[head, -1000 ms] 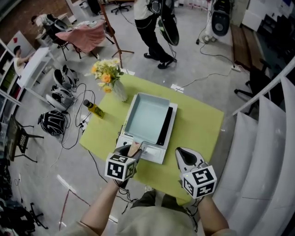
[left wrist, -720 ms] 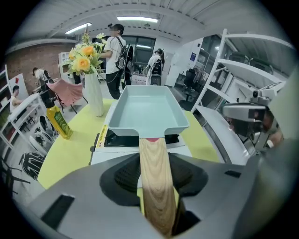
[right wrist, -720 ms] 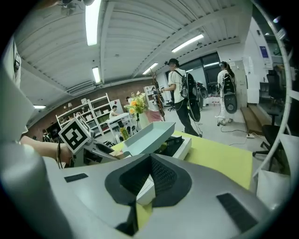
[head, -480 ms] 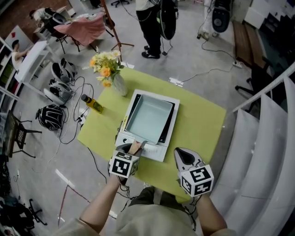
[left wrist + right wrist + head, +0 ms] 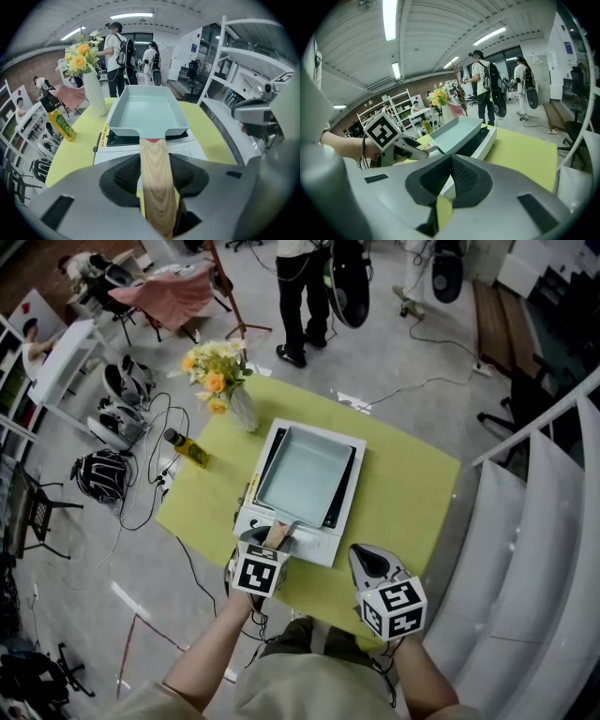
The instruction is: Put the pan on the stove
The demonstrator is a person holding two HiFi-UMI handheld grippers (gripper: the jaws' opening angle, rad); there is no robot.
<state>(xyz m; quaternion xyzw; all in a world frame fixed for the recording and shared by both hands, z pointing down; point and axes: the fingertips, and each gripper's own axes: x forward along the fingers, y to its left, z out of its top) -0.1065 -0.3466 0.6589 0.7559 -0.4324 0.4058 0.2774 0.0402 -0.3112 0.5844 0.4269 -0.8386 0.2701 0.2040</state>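
Pan [image 5: 302, 474] in pale blue, rectangular and empty, sits flat on the white tabletop stove [image 5: 309, 547] in the middle of a yellow-green table [image 5: 408, 493]. Its body covers most of the black burner top and leaves a dark strip bare along the right side. Its wooden handle [image 5: 157, 180] reaches out over the stove's front panel toward the person. There the left gripper [image 5: 269, 542] has its jaws closed on the handle from both sides, standing at a middling width. The right gripper [image 5: 368, 562] hovers over the table's near edge, just right of the stove and apart from it, with its jaws drawn together and nothing between them.

A white vase of yellow and orange flowers [image 5: 225, 385] stands at the table's far-left corner, near the stove's back corner but not touching it. A yellow-green bottle [image 5: 187, 449] stands at the table's left edge, well apart from the pan.

Beyond the table, a person in dark trousers [image 5: 300, 287] carrying a backpack stands on the grey floor. Helmets [image 5: 103, 479] and loose cables lie on the floor to the left, and white shelving [image 5: 544, 521] rises close along the right side.
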